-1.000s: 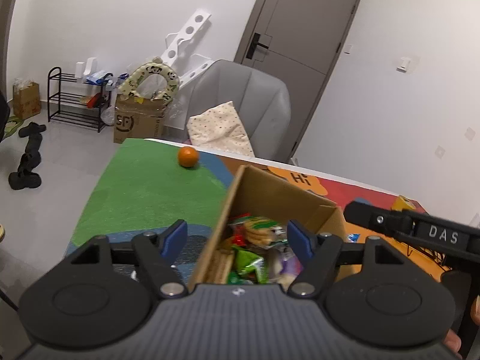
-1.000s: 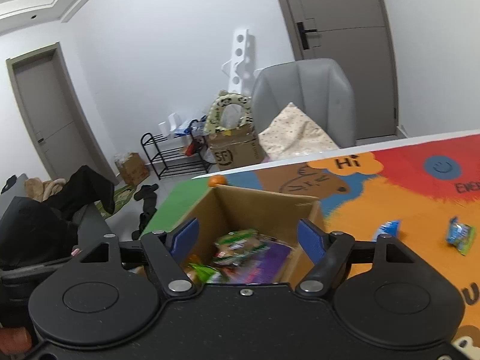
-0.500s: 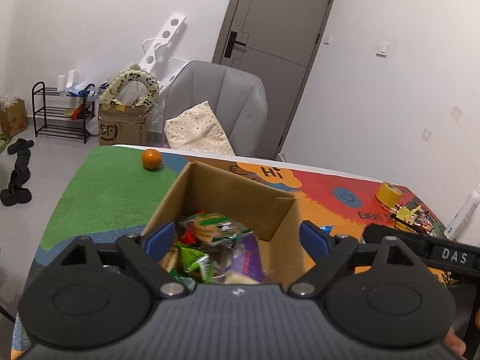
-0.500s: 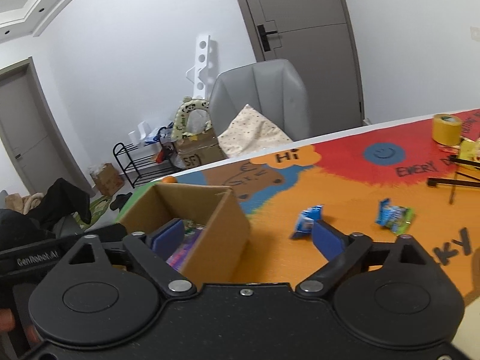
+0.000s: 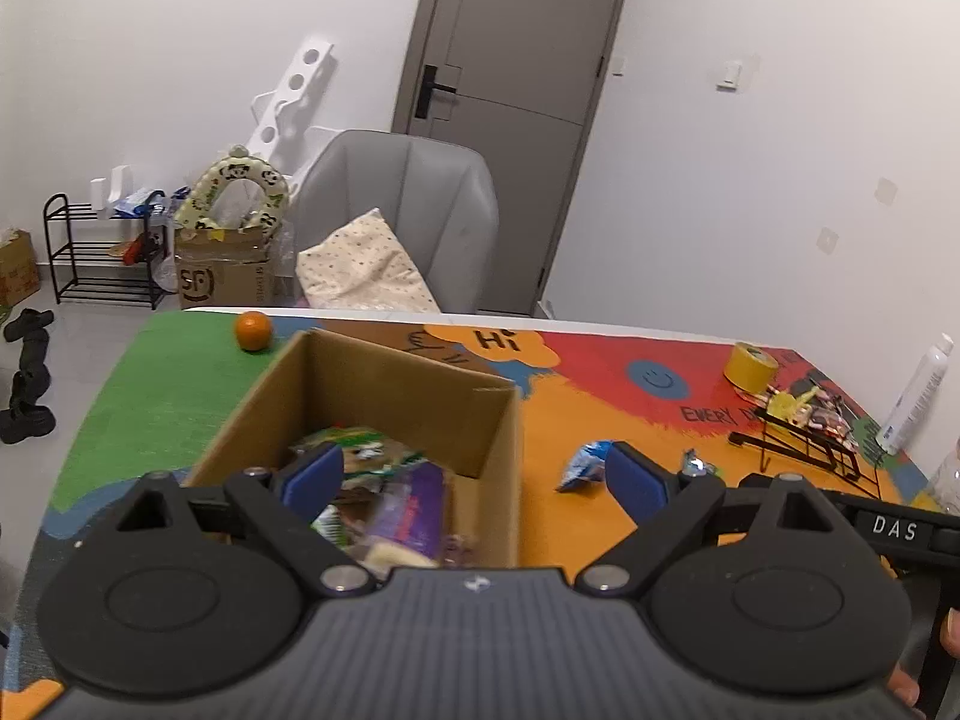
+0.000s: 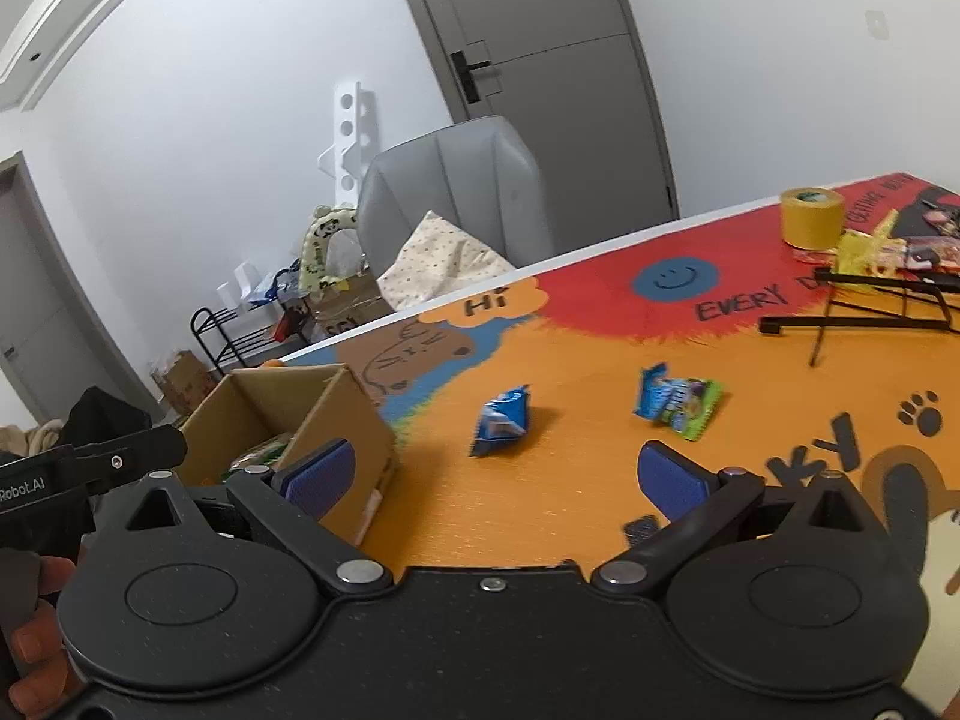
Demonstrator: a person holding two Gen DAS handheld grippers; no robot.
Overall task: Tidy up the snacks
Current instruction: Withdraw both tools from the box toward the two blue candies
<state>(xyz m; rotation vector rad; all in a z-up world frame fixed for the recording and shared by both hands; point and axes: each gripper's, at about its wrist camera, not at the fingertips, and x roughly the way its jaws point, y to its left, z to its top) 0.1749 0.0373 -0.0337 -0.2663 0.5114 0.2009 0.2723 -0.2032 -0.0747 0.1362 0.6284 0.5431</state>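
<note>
A brown cardboard box (image 5: pixel 390 384) stands on the colourful table mat with several snack packets (image 5: pixel 408 504) piled inside. My left gripper (image 5: pixel 474 474) hovers over the box's near right corner, its jaws opening and holding nothing. On the orange part of the mat lie a blue packet (image 6: pixel 501 420) and a blue-green packet (image 6: pixel 678 399). My right gripper (image 6: pixel 495 477) hangs just short of the blue packet, to the right of the box (image 6: pixel 354 414). Its jaws are opening too, with nothing between the pads. The left wrist view also shows the blue packet (image 5: pixel 585 468).
An orange (image 5: pixel 252 330) sits at the mat's far left, beyond the box. A yellow tape roll (image 6: pixel 811 217), a black wire rack (image 6: pixel 870 306) with small items and a white bottle (image 5: pixel 912 402) stand at the right. A grey chair (image 5: pixel 408 210) is behind the table.
Both grippers have swung to the right, away from over the box, and their jaws have spread wider. The loose packets on the orange mat have come into the right wrist view.
</note>
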